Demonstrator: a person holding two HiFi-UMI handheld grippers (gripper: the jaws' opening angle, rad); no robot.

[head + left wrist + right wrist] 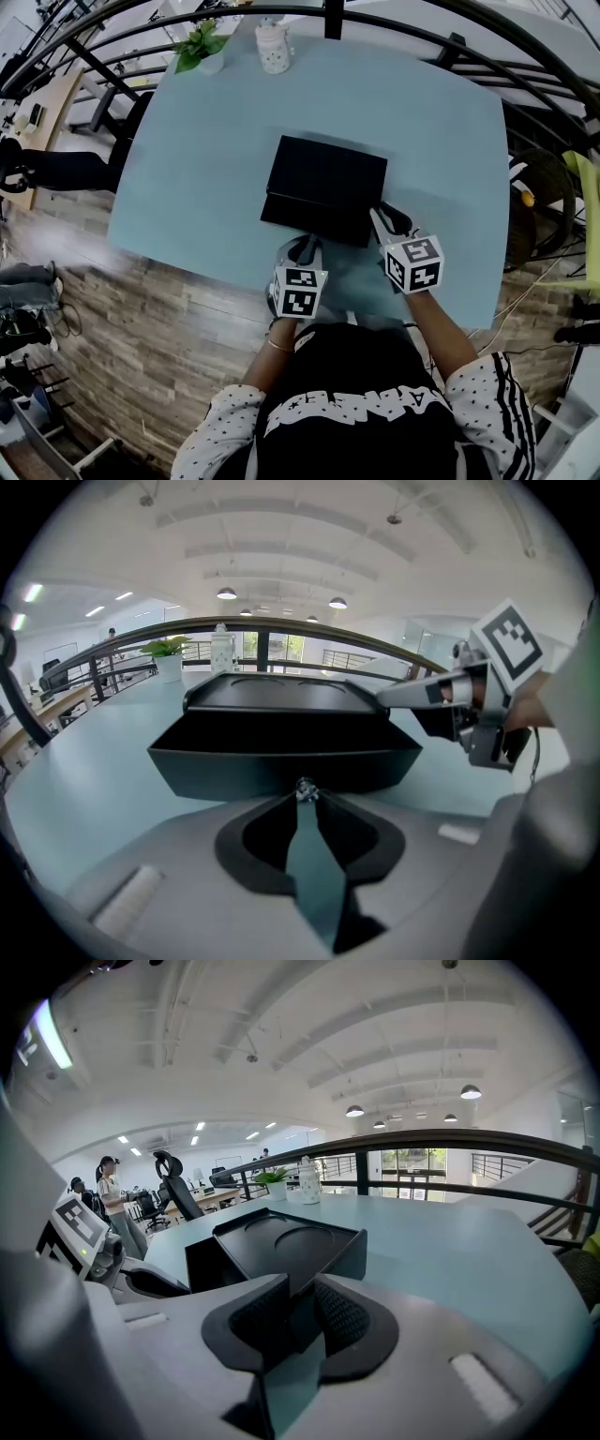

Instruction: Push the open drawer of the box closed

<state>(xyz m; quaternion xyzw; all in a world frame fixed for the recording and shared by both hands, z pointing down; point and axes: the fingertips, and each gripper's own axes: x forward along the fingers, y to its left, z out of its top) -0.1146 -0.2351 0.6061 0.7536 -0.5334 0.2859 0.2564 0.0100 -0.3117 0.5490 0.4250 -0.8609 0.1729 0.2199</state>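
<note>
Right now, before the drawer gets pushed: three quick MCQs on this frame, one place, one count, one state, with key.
1. Where is the right gripper?
A. At the front right corner of the black box
B. At its far left corner
C. Lifted high, well away from it

2. How many things stand at the far edge of the table?
A. One
B. Two
C. Four

3. The box's drawer is:
A. Pushed fully in
B. Pulled out at the front
C. Taken out, lying beside the box

Key:
1 A: that corner sits between its jaws in the right gripper view.
2 B: only a potted plant and a white bottle stand there.
3 B: in the left gripper view its front stands well forward of the box.
</note>
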